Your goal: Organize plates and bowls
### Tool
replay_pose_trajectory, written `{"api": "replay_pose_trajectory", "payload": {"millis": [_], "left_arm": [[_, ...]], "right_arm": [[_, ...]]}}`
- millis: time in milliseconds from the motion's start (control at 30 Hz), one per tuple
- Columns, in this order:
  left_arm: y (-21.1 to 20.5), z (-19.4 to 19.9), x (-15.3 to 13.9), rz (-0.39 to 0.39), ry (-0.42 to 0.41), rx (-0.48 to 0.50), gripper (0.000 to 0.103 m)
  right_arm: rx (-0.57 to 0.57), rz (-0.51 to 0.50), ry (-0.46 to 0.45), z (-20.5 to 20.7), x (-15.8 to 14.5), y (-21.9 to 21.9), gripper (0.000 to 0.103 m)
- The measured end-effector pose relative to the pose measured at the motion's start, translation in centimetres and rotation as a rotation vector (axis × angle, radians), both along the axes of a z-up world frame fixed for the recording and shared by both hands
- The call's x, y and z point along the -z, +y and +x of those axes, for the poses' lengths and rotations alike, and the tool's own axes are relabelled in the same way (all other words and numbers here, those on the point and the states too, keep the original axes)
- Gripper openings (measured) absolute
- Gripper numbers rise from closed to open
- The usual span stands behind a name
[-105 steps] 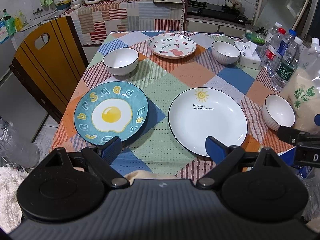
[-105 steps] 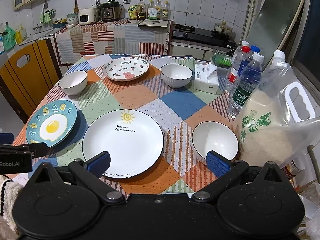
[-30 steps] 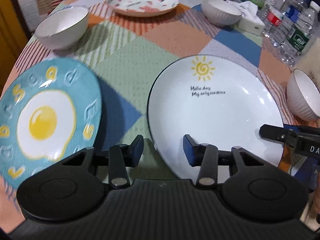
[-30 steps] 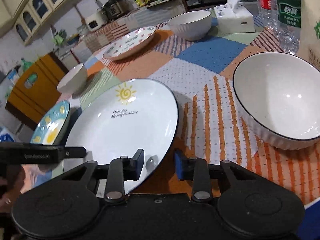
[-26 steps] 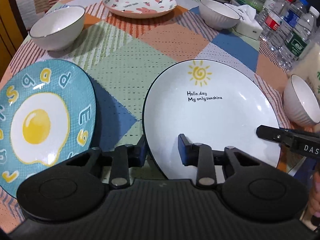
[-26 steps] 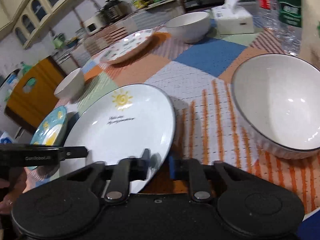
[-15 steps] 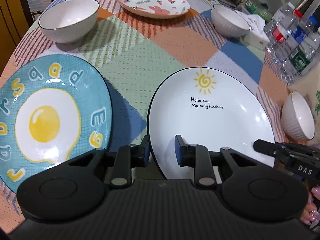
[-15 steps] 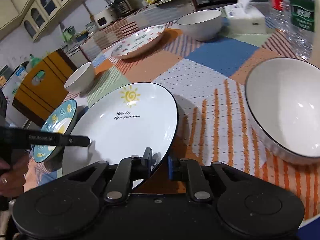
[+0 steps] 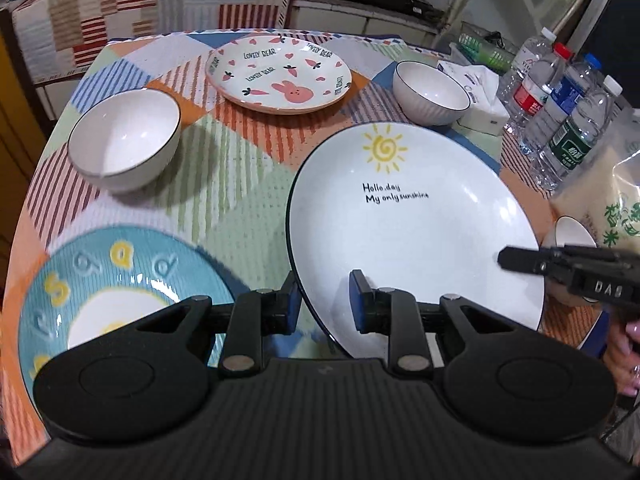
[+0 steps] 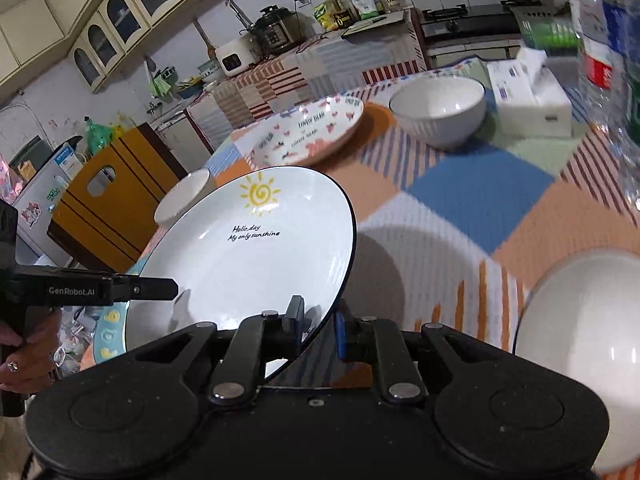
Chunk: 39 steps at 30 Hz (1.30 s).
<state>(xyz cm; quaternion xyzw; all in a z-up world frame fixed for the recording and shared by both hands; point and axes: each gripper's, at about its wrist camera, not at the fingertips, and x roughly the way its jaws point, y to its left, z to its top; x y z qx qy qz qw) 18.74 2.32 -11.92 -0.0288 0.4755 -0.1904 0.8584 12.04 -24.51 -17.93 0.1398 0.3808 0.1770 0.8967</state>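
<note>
So the white sun plate (image 9: 416, 224) is off the table now, half a second ago it was still lying flat on the cloth and now it's tilted up in the air with its shadow on the patchwork tablecloth (image 10: 460, 208) underneath. Both tools are clamped on its near rim: the left gripper (image 9: 323, 302) has one pad under and one on top at the left edge, and the right gripper (image 10: 318, 326) pinches the edge on the other side, so it's a two-handed carry. My guess is the plate's about to get stacked on one of the others, probably the blue egg plate (image 9: 116, 280) right beside it on the left, since that's the closest. The pink rabbit plate (image 9: 280, 74) sits well back at the far side. Three white bowls are still scattered: one far left (image 9: 124, 144), one far right (image 9: 432, 92) next to the tissue box (image 9: 482, 98), and one near the right edge (image 10: 580, 360). Stuff to watch: the water bottles (image 9: 560, 112) and rice bag (image 9: 600, 200) crowd the right side, and that near bowl is close to the right hand's path.
</note>
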Motion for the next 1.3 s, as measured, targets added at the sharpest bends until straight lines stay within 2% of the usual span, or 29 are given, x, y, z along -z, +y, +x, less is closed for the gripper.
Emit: {"api": "replay_pose_trajectory", "payload": {"millis": [167,333,533,800,1067,1167,1300], "left_arm": [[0.1,3.1,1.0,0.003,0.048,0.002,0.024],[-0.1,5.8,2.4,0.012,0.079,0.007,0.024],[-0.7,8.3,3.7,0.014,0.122,0.023,0.024],[-1.2,9.4,5.0,0.015,0.152,0.021,0.024],[-2.9,9.7,5.2,0.026,0.169,0.055,0.024],[-3.1,9.7,6.1,0.031,0.222,0.047,0.026],[-4.2,9.3,5.7,0.094,0.209,0.058,0.027]], "right_arm": [[-0.013,-0.033,0.005,2.7,-0.3,0.4,0.020],[-0.008,-0.051,0.047,5.0,0.5,0.6,0.020],[0.017,-0.080,0.064,6.4,1.2,1.0,0.020],[0.023,-0.123,0.100,7.6,1.6,1.1,0.021],[0.094,-0.209,0.099,8.9,1.6,1.1,0.023],[0.102,-0.229,0.120,9.1,2.1,1.1,0.023],[0.153,-0.287,0.135,9.1,3.0,2.1,0.029]]}}
